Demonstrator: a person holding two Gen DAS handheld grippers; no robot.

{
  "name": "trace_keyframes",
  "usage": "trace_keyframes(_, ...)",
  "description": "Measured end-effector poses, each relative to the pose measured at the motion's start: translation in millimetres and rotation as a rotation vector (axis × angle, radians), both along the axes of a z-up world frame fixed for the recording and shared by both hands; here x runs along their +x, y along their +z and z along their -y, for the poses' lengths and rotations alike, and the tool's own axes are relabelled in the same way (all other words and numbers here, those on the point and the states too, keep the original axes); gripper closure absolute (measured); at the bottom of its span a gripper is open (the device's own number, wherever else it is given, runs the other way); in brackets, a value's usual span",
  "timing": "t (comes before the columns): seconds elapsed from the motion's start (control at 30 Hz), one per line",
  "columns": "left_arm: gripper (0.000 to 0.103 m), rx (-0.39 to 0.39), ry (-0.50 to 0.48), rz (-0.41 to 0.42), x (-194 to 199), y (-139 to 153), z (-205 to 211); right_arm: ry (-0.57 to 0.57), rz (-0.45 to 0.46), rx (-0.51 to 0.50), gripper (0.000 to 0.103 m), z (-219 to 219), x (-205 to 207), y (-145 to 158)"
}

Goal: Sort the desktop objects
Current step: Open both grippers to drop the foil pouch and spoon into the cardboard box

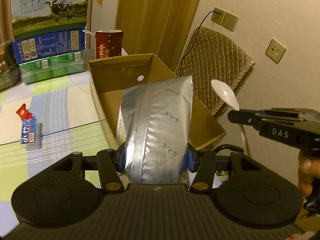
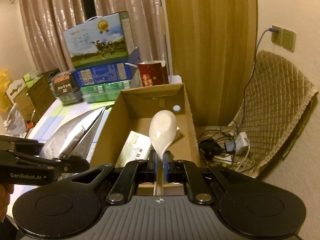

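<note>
My left gripper [image 1: 156, 160] is shut on a silver foil pouch [image 1: 158, 124] with small green prints, held upright in front of an open cardboard box [image 1: 120, 68]. My right gripper [image 2: 159, 162] is shut on the handle of a white speckled spoon [image 2: 163, 130], whose bowl points up over the same cardboard box [image 2: 138, 94]. A white-green packet [image 2: 136, 148] lies inside the box. The right gripper [image 1: 236, 116] with the spoon [image 1: 225, 95] shows at the right in the left wrist view. The foil pouch [image 2: 76, 134] and left gripper [image 2: 78, 163] show at the left in the right wrist view.
A small blue-red packet [image 1: 28, 128] lies on the checkered tablecloth [image 1: 60, 104]. Milk cartons [image 1: 48, 18], green packs [image 1: 52, 68] and a red box [image 1: 109, 44] stand behind the cardboard box. A quilted chair [image 2: 276, 108] with cables and chargers [image 2: 226, 146] stands to the right, under wall sockets [image 2: 283, 37].
</note>
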State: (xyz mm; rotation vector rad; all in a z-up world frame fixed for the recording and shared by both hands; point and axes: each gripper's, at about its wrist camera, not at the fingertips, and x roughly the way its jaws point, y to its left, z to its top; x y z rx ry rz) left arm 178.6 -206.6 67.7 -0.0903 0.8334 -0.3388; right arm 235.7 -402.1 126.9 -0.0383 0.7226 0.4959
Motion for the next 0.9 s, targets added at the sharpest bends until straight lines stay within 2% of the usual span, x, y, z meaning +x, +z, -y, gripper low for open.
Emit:
trace_keyframes(0.47, 0.054, -0.052, 0.04, -0.023, 50.1, -1.1, 20.2, -0.007, -0.028, -0.024, 0.099, -5.4, 51.9, -12.7)
trace_keyframes(0.9, 0.054, -0.107, 0.098, -0.05, 85.9, -11.2, 17.8, 0.002, -0.028, -0.062, 0.099, -25.9, 89.9, -20.1)
